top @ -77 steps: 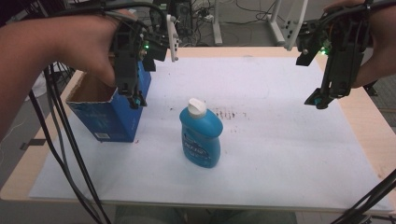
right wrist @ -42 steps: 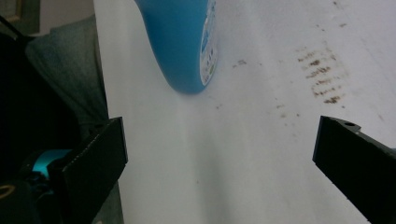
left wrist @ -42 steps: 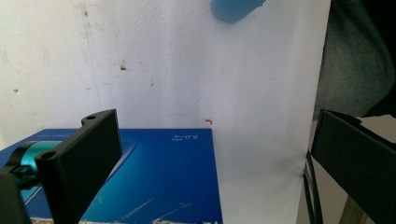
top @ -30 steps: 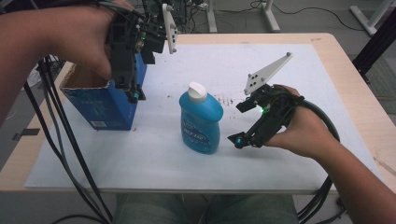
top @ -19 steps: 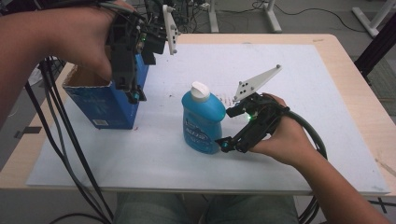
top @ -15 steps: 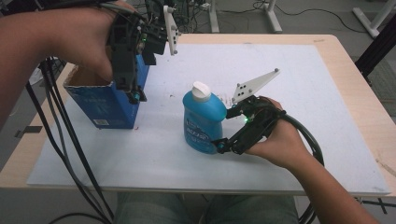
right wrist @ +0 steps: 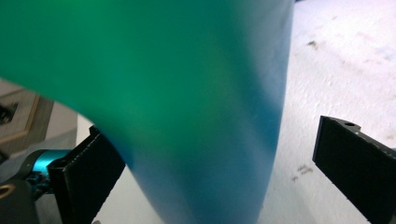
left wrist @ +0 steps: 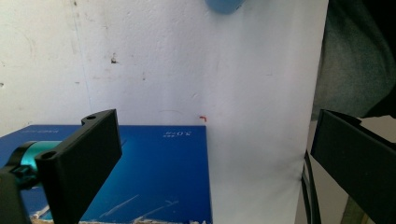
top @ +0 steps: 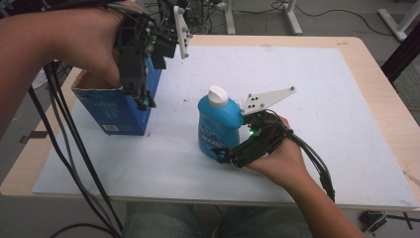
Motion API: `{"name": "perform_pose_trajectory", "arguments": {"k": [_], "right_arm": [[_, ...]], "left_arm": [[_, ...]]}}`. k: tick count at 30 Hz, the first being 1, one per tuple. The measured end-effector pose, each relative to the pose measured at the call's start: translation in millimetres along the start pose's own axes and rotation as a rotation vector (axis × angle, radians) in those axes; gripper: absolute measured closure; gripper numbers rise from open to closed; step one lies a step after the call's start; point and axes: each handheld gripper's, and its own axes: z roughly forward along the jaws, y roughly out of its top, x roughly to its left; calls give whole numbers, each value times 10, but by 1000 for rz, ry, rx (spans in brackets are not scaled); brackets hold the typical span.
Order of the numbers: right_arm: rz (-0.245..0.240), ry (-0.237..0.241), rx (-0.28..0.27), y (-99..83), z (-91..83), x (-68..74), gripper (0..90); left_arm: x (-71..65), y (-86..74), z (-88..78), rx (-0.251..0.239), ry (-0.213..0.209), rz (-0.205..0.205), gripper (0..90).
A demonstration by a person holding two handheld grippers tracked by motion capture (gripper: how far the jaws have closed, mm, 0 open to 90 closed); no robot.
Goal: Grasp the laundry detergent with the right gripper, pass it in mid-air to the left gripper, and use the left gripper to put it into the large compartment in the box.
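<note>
The bottle (top: pixel 218 124) stands upright near the middle of the sheet (top: pixel 322 104) that covers the table (top: pixel 381 64). The box (top: pixel 115 106) stands on the sheet to the left of the bottle and well apart from it, close to the sheet's left edge. The right gripper (top: pixel 232 154) sits low at the bottle's right front, just beside its base, jaws either side of the body. The left gripper (top: pixel 143 101) hangs over the box's right wall.

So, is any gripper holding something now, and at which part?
Nothing is held yet. The right gripper is open around the lower body of the blue bottle; the left gripper hangs open above the blue box.
</note>
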Motion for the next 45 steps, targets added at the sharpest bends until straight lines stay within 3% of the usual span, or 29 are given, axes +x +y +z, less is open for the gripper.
{"name": "perform_pose_trajectory", "arguments": {"k": [12, 16, 21, 32, 45], "right_arm": [[6, -64, -143, -118, 84, 71, 58], [-2, -74, -175, -145, 99, 95, 133], [-20, -101, -191, -151, 121, 125, 135], [-33, -126, -224, -152, 132, 156, 244], [-56, -123, -239, -156, 144, 176, 308]], "left_arm": [[0, -4, 1, -3, 2, 1, 17], [1, -9, 1, -3, 3, 2, 17], [3, -27, 11, -3, 2, -3, 18], [-1, -54, 19, -6, 1, -5, 17], [-1, -62, 35, -2, -5, -9, 17]]}}
